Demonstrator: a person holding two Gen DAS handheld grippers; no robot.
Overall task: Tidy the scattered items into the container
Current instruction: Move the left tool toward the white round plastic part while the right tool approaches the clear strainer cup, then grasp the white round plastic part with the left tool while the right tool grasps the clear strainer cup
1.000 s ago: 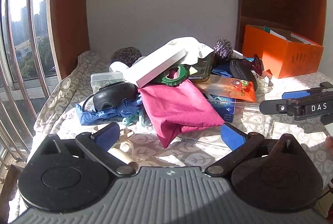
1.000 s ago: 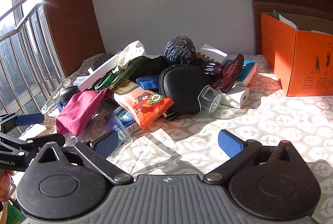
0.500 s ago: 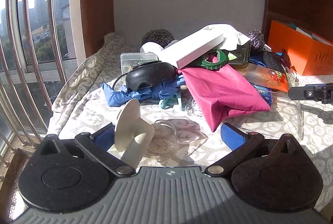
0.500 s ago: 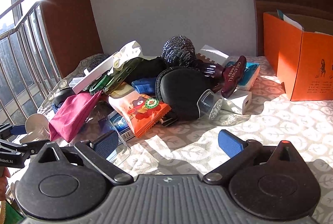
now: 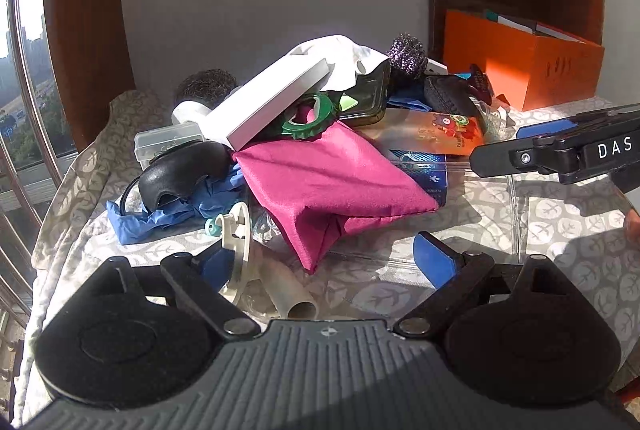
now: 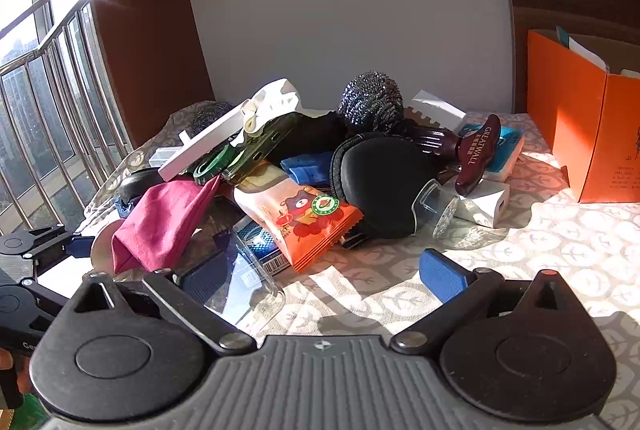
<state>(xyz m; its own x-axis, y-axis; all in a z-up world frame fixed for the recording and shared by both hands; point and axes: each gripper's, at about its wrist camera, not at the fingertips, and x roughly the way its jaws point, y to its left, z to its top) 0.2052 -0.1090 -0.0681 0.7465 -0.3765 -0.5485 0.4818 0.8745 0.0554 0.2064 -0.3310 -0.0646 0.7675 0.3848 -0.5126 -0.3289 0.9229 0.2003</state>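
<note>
Funnel tipped | left claw closing, ungripped | right claw released | corkscrew "GREATWALL"

Cluttered heap beside a clear container

Magenta cloth drapes over the clear container's rim; the orange snack packet lies at the cloth's 3 o'clock.

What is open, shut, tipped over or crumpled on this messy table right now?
Left tongs: jaws closing, cream funnel between them, not pinched yet.
Right tongs: open, holding nothing.
Orange box: open on top, papers inside.
Clear cup: tipped on its side.
White flat box: shut, leaning tilted on the pile.
Magenta cloth: folded, lying on the pile.
Blue glove: crumpled.
</note>
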